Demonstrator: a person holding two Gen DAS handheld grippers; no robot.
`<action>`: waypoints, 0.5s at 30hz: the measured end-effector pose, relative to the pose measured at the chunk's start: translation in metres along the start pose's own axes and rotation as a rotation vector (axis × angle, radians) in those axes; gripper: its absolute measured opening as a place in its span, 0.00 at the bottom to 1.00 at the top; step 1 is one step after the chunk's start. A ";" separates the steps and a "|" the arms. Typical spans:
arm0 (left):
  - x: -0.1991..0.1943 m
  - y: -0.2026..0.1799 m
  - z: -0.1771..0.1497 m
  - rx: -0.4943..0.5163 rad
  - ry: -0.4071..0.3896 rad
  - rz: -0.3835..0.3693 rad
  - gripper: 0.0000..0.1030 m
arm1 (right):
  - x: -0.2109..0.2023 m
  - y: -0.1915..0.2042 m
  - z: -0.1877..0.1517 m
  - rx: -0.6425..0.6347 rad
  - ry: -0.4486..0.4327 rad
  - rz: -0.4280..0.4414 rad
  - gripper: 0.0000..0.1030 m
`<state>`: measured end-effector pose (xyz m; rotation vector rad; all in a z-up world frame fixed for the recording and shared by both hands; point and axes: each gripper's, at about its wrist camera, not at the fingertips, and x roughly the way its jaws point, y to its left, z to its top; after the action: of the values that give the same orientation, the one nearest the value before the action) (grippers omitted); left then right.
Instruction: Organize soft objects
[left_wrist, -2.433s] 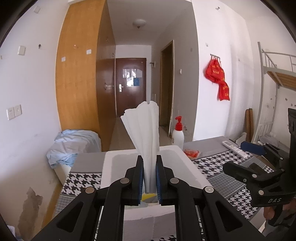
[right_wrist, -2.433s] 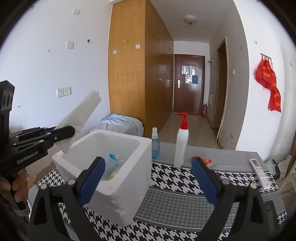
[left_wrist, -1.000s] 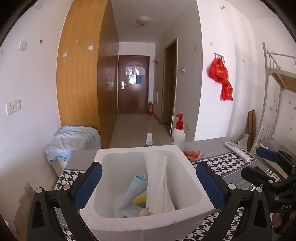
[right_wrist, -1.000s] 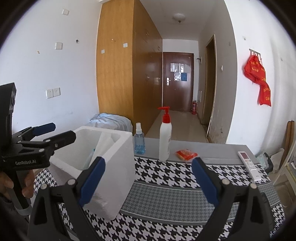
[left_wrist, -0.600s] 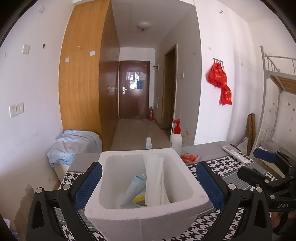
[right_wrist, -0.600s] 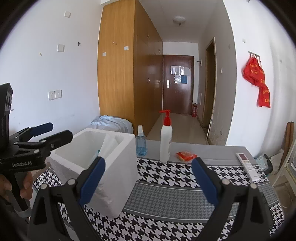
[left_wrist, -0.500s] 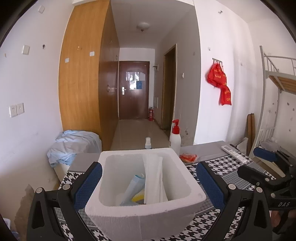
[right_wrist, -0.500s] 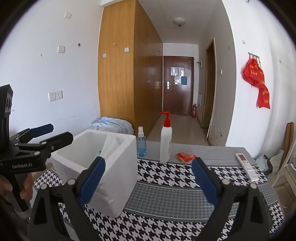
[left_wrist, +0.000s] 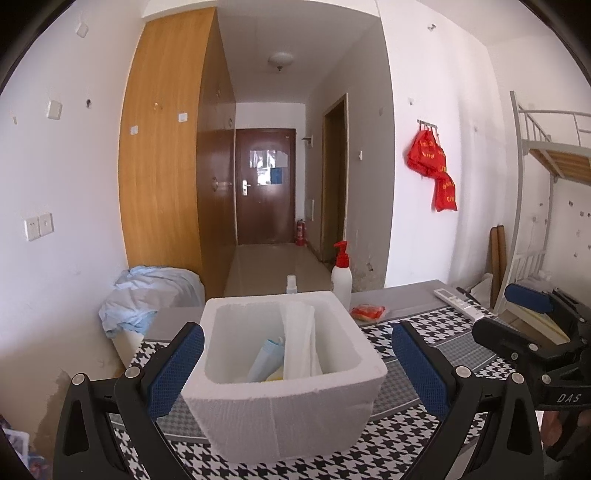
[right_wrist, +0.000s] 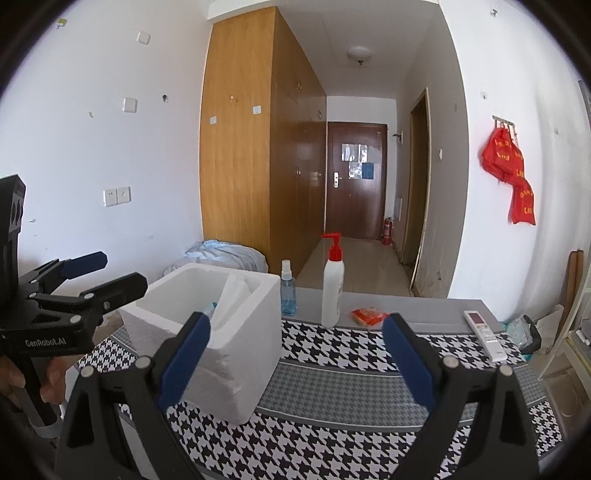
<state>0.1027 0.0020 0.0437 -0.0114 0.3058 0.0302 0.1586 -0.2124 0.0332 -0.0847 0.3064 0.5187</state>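
left gripper (left_wrist: 295, 363) spread wide, holding nothing | right gripper (right_wrist: 295, 358) same, empty | foam box (left_wrist: 236, 310) dead ahead of my left fingers; white tissue (left_wrist: 301, 341) and blue pack (left_wrist: 267, 360) inside | red packet (right_wrist: 369, 316) ahead of right gripper, on table (right_wrist: 351, 387), looks soft but unsure | mostly done, packet maybe left

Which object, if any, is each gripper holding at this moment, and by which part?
Nothing is held. The left gripper and right gripper both stand open and empty; the white folded tissue rests inside the white foam box.
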 end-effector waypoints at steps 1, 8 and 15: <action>-0.002 0.000 -0.001 0.000 -0.002 0.000 0.99 | -0.002 0.001 0.000 -0.001 -0.002 -0.002 0.94; -0.017 -0.003 -0.004 0.004 -0.018 0.002 0.99 | -0.014 0.007 -0.001 -0.005 -0.020 0.001 0.94; -0.031 -0.009 -0.008 0.018 -0.030 -0.007 0.99 | -0.026 0.011 -0.004 -0.008 -0.034 0.002 0.94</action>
<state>0.0714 -0.0084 0.0451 0.0060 0.2761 0.0208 0.1309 -0.2156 0.0373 -0.0830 0.2714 0.5230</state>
